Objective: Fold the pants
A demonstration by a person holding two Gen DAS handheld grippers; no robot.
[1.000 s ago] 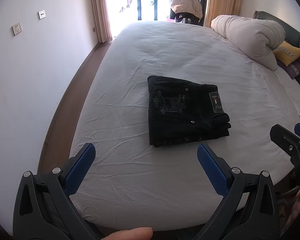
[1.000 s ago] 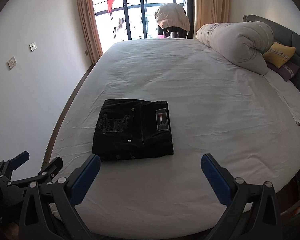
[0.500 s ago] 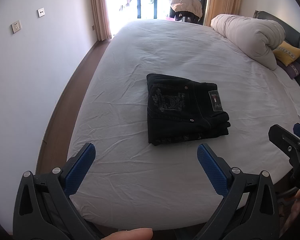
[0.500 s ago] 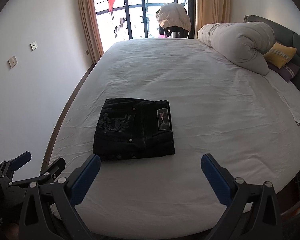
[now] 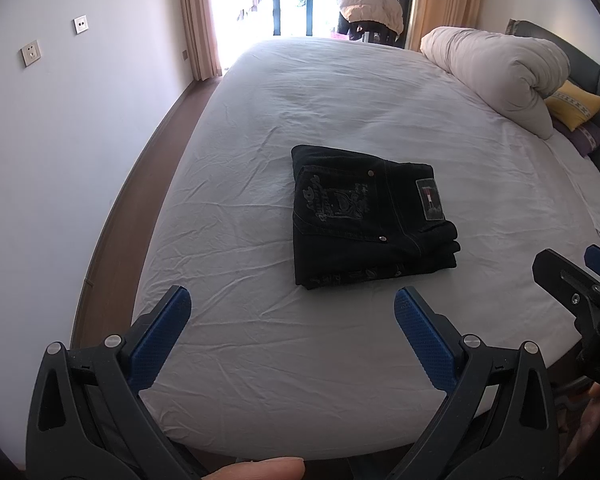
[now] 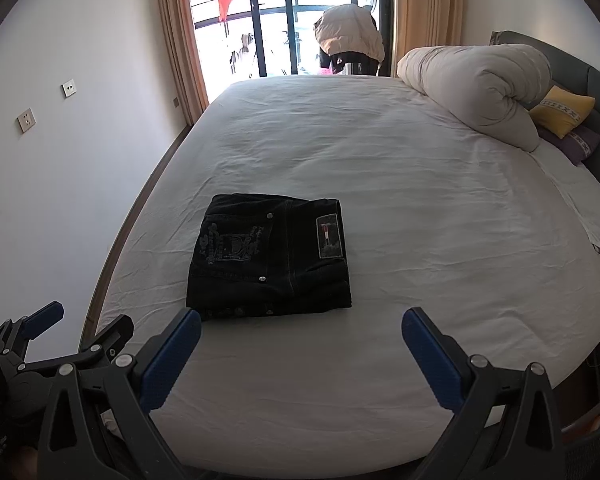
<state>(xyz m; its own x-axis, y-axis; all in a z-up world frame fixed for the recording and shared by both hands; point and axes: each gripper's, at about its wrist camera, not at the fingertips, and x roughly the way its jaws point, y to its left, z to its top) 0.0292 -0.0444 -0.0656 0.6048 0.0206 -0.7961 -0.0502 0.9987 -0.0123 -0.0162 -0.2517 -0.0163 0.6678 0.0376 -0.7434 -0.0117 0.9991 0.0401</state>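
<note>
Black pants (image 5: pixel 370 214) lie folded into a compact stack on the bed, with both grippers held off them.

The pants (image 6: pixel 272 256) sit ahead of the left gripper (image 5: pixel 292 316) and slightly to its right, and ahead-left of the right gripper (image 6: pixel 300 336); both grippers have their jaws spread wide and hold nothing. The stack looks squared, pocket and label patch on top, with layered edges showing on the side toward the grippers. The folding appears finished, so the best move is probably to leave the stack alone, or at most press its top flat without dragging the layers. Beyond it stretches the white sheet (image 5: pixel 340 92), with a rolled duvet (image 6: pixel 480 88) and a yellow pillow (image 6: pixel 562 110) far ahead to the right.
</note>
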